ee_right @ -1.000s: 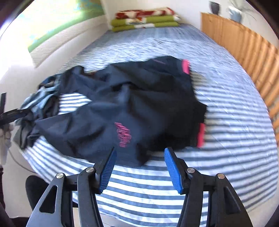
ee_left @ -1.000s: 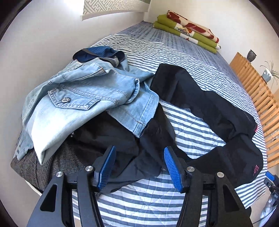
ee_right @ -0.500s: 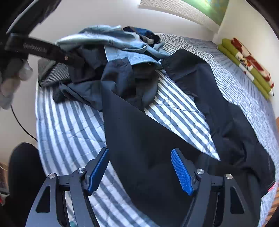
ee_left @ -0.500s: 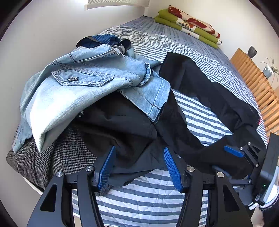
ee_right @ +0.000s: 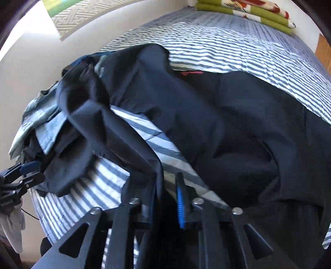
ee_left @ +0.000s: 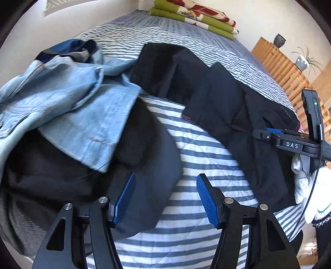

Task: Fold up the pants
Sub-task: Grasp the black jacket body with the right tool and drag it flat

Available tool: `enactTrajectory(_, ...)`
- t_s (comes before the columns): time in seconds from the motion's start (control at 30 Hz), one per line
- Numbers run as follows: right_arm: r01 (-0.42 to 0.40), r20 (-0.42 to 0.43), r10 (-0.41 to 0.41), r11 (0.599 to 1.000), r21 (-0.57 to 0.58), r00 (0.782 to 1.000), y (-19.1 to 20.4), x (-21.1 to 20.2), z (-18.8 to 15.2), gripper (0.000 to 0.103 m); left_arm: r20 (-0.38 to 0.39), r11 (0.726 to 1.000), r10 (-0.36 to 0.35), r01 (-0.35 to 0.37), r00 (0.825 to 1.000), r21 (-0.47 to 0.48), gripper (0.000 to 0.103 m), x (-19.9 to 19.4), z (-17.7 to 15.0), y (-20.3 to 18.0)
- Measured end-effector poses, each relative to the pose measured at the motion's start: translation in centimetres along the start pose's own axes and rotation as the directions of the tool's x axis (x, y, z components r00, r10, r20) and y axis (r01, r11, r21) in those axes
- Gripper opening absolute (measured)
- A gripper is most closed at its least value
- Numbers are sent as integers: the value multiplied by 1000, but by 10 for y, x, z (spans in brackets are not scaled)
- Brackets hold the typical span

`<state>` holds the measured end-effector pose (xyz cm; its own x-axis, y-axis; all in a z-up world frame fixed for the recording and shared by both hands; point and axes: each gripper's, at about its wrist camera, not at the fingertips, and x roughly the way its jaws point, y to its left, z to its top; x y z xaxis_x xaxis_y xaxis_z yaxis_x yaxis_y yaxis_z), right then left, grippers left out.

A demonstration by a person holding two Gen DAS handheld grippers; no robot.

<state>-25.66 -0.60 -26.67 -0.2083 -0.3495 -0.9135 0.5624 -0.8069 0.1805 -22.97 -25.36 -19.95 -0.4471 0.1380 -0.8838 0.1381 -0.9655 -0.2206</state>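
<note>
Black pants (ee_left: 227, 103) lie spread and rumpled across the striped bed (ee_left: 206, 165). One leg runs under a pale denim jacket (ee_left: 72, 103). My left gripper (ee_left: 165, 198) hovers over that leg's dark end, its jaws opening, the pads off the cloth. In the right wrist view, my right gripper (ee_right: 167, 186) is down in the pants (ee_right: 227, 115) with its jaws closing. A raised fold drapes over its left finger, and a gap shows beside the blue right pad (ee_right: 179, 204). The right gripper (ee_left: 269, 132) also shows at the right edge of the left wrist view.
The denim jacket sits on a heap of dark and grey clothes at the bed's left, against a white wall. Folded green and red blankets (ee_left: 196, 18) lie at the far end. A wooden slatted rail (ee_left: 289, 72) runs along the right. A white-gloved hand (ee_left: 310, 196) holds the right gripper.
The left gripper sank and shifted right over the leg end. The right gripper swung in low over the pants and narrowed its jaws around a fold, which now stands raised.
</note>
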Motion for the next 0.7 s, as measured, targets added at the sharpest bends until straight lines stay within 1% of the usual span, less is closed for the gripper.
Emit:
enactTrajectory(0.07, 21, 26, -21, 1000, -2, 999, -9, -9, -4, 40, -10, 999, -42, 42, 999, -3, 69, 18, 10, -16)
enactTrajectory(0.13, 9, 45, -9, 1000, 1, 999, -15, -26, -13, 40, -30, 996, -87, 86, 996, -30, 69, 39, 18, -34)
enactTrajectory(0.2, 7, 79, -6, 1000, -10, 997, -23, -47, -24, 41, -51, 991, -134, 133, 990, -31, 69, 57, 24, -52)
enactTrajectory(0.23, 29, 106, -27, 999, -18, 994, -26, -63, -34, 42, -61, 989, -146, 145, 987, -21, 69, 65, 23, -63)
enactTrajectory(0.3, 71, 153, -68, 997, -14, 986, -41, -91, -56, 52, -86, 990, -141, 140, 986, -23, 69, 83, 25, -76)
enactTrajectory(0.33, 95, 174, -95, 995, 6, 980, -52, -106, -71, 57, -97, 991, -135, 132, 986, -32, 69, 91, 27, -81)
enactTrajectory(0.37, 119, 189, -123, 992, 36, 974, -65, -119, -85, 59, -102, 991, -127, 122, 987, -49, 70, 98, 28, -83)
enactTrajectory(0.4, 142, 199, -155, 987, 75, 968, -80, -131, -100, 60, -71, 992, -118, 114, 990, -60, 77, 100, 31, -87)
enactTrajectory(0.43, 158, 202, -180, 980, 120, 963, -96, -143, -117, 61, -53, 991, -119, 116, 991, -66, 79, 101, 34, -92)
enactTrajectory(0.47, 171, 199, -202, 971, 165, 959, -113, -153, -134, 63, -53, 991, -114, 109, 992, -83, 79, 105, 37, -96)
enactTrajectory(0.53, 202, 180, -259, 938, 283, 949, -148, -168, -168, 64, -25, 990, -101, 98, 995, -106, 78, 107, 42, -103)
enactTrajectory(0.57, 211, 161, -277, 917, 338, 947, -166, -173, -185, 65, -21, 989, -96, 93, 995, -112, 63, 109, 44, -106)
enactTrajectory(0.6, 213, 140, -285, 898, 385, 948, -182, -174, -200, 66, -29, 989, -103, 99, 994, -110, 39, 112, 47, -110)
enactTrajectory(0.63, 208, 115, -283, 878, 432, 952, -198, -172, -213, 66, -43, 985, -124, 117, 991, -125, 33, 115, 49, -112)
enactTrajectory(0.67, 198, 87, -269, 859, 472, 959, -210, -169, -225, 66, -46, 980, -142, 134, 989, -145, 23, 116, 50, -113)
enactTrajectory(0.7, 180, 67, -246, 846, 503, 967, -219, -166, -233, 66, -51, 976, -157, 146, 986, -163, 17, 116, 51, -114)
